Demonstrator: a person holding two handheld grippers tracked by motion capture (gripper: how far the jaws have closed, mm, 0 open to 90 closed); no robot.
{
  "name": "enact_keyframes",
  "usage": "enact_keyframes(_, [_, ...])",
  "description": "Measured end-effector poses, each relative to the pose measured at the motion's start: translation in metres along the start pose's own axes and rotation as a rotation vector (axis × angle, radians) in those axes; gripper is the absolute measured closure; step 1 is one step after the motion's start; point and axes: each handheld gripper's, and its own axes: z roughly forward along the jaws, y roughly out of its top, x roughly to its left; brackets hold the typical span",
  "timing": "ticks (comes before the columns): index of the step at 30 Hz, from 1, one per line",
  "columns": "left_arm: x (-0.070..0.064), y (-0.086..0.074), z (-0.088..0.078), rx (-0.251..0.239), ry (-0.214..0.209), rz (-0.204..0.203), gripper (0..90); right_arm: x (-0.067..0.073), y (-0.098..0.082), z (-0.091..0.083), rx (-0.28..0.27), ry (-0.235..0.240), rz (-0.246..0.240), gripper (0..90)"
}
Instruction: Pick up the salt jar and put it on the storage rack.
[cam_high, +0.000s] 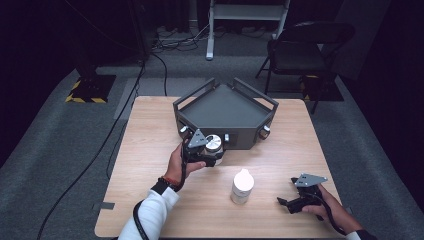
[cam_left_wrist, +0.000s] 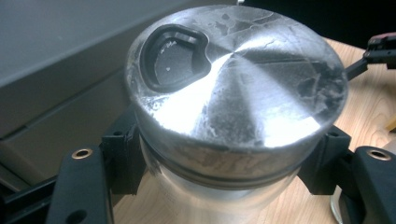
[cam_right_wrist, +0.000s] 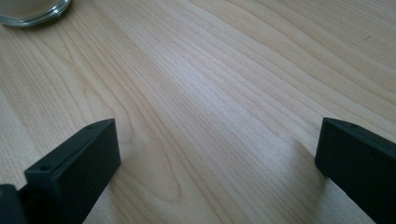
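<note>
Here the left gripper (cam_left_wrist: 224, 154) has its jaws clamped on either side of a metal-lidded jar (cam_left_wrist: 233, 98), whose brushed silver lid carries a dark recessed tab. Just beyond those jaws stands a grey angular tray (cam_high: 225, 107). The right gripper (cam_right_wrist: 217, 154) holds its jaws wide apart over the bare wooden counter (cam_right_wrist: 224, 70), gripping nothing. A white bottle (cam_high: 242, 186) stands between the two grippers.

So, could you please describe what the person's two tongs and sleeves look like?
Both tongs, left and right, are black with blocky jaws and a grey three-cornered plate on top. A black cable trails from each. The left arm wears a white sleeve with a dark wristband; the right cuff looks dark.
</note>
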Motion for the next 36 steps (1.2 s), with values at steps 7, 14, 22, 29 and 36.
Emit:
enact_keyframes(7, [0.0,0.008,-0.013,-0.02,0.009,-0.005,30.0,0.0,0.0,0.0,0.0,0.002,-0.002,0.0])
enact_keyframes(14, [0.003,0.015,-0.021,-0.03,0.006,-0.011,30.0,-0.001,0.002,0.002,0.0,0.006,-0.006,0.0])
enact_keyframes(22, [0.005,0.025,-0.028,-0.044,0.016,-0.017,30.0,-0.001,0.002,0.003,0.0,0.009,-0.009,0.0])
enact_keyframes(29, [0.005,0.047,-0.036,-0.046,0.031,0.001,30.0,-0.001,0.003,0.003,0.0,0.009,-0.009,0.0])
enact_keyframes(36, [0.008,0.062,-0.037,-0.064,0.042,0.015,30.0,-0.001,0.003,0.003,0.0,0.009,-0.009,0.0])
